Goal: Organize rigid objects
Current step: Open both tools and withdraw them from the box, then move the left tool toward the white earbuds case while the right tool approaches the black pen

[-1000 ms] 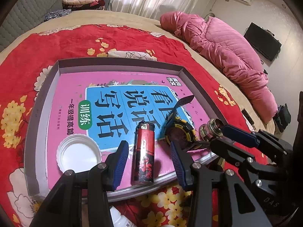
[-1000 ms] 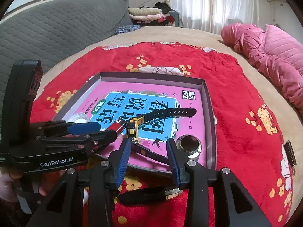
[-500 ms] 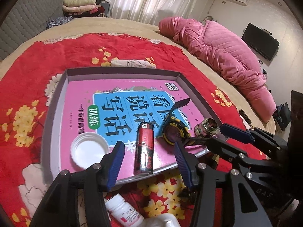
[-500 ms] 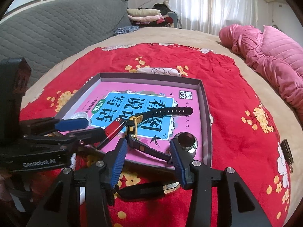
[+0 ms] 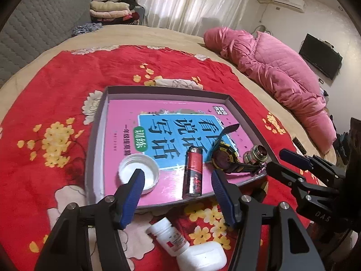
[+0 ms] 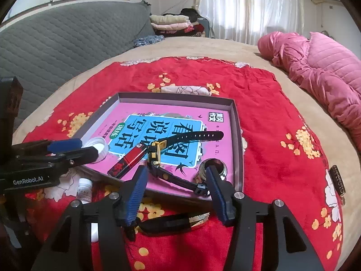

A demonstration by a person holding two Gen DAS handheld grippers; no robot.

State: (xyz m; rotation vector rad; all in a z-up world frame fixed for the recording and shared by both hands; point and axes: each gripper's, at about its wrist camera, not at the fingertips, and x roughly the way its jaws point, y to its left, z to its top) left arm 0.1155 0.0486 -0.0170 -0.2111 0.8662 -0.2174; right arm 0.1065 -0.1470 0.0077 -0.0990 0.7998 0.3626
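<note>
Grey tray point(image 5: 94, 149) on red bedspread, partly filled.
Inside tray: lighter point(image 5: 193, 172), watch point(image 5: 223, 158), white cap point(image 5: 138, 174). Left claw point(image 5: 177, 184) and right claw point(image 6: 177, 181) opening at near rim, empty.

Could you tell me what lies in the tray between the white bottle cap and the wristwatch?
The red lighter lies between the white bottle cap and the wristwatch, clearest in the left wrist view.

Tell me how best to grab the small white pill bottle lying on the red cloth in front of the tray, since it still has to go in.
Grip the pill bottle across its round body, below the cap, coming from above with the fingers either side of its width. It lies on its side, cap toward the tray, so the body is its broadest bare part.
</note>
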